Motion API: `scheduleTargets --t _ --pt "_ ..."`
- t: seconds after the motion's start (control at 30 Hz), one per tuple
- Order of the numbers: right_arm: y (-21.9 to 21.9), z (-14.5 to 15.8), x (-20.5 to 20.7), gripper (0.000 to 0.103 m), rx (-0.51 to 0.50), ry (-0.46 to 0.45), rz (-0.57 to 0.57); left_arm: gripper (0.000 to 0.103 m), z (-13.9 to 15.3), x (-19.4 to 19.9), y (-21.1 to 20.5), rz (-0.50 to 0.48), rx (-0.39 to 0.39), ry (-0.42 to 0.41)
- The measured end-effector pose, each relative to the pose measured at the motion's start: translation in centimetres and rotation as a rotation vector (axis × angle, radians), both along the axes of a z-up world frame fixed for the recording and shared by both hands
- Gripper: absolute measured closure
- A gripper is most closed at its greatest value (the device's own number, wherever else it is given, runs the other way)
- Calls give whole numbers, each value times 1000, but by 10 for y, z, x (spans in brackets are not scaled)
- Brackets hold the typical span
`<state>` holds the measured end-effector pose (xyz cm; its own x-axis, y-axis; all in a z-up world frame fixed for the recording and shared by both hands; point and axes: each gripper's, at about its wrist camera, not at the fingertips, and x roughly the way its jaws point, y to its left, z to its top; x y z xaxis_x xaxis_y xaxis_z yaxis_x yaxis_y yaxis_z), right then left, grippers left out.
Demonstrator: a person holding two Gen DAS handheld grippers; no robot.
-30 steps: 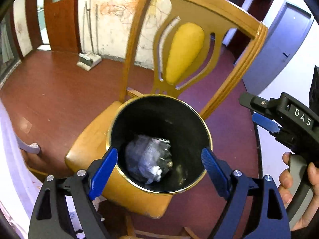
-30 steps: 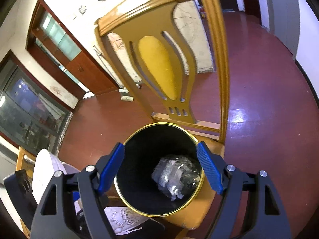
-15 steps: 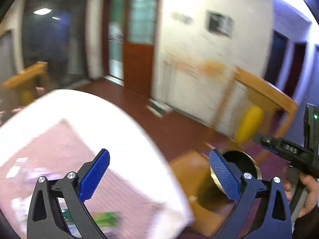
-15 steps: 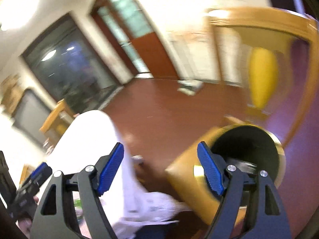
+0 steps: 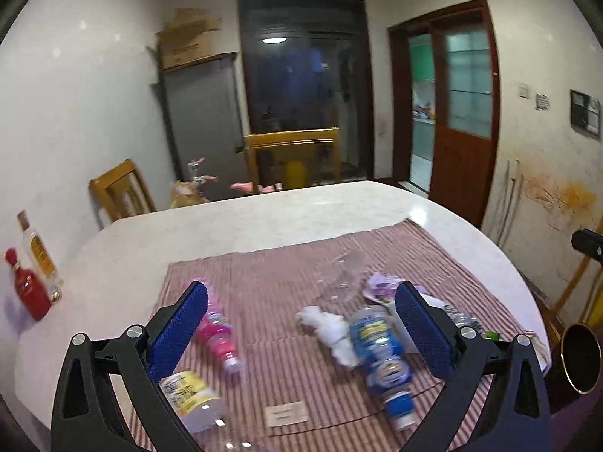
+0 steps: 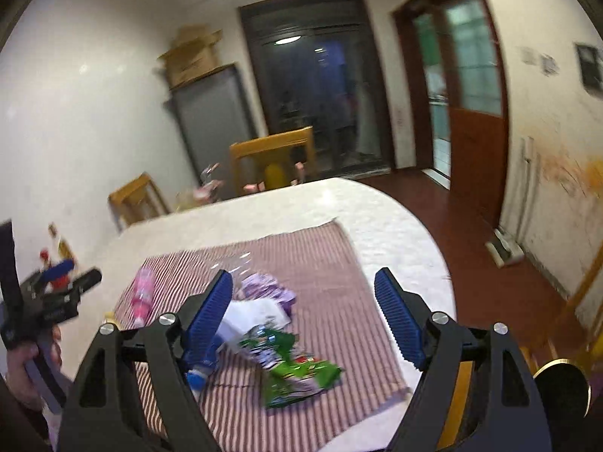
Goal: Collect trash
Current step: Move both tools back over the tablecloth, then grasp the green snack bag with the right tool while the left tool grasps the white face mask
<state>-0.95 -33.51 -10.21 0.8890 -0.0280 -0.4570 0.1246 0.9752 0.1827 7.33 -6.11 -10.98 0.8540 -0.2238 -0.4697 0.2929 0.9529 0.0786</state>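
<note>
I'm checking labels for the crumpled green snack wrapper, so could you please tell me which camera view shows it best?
The right wrist view: the green snack wrapper lies unobstructed on the striped cloth. The left wrist view shows only a green sliver.

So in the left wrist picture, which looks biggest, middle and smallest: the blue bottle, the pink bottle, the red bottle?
1. blue bottle, though it lies nearest the camera.
2 and 3. pink bottle and red bottle look alike; too close to rank.
</note>
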Motion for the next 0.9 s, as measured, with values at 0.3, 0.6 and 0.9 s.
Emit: scheduleTargets --t 0.3,0.6,0.9 --pt "29 11 5 25 -21 22 18 6 -11 2 3 -48 -31 19" --pt "42 14 11 25 -34 11 33 6 -12 1 6 -50 -56 11" --pt "68 -35 35 20 -196 240 268 6 -15 8 14 -12 -62 30"
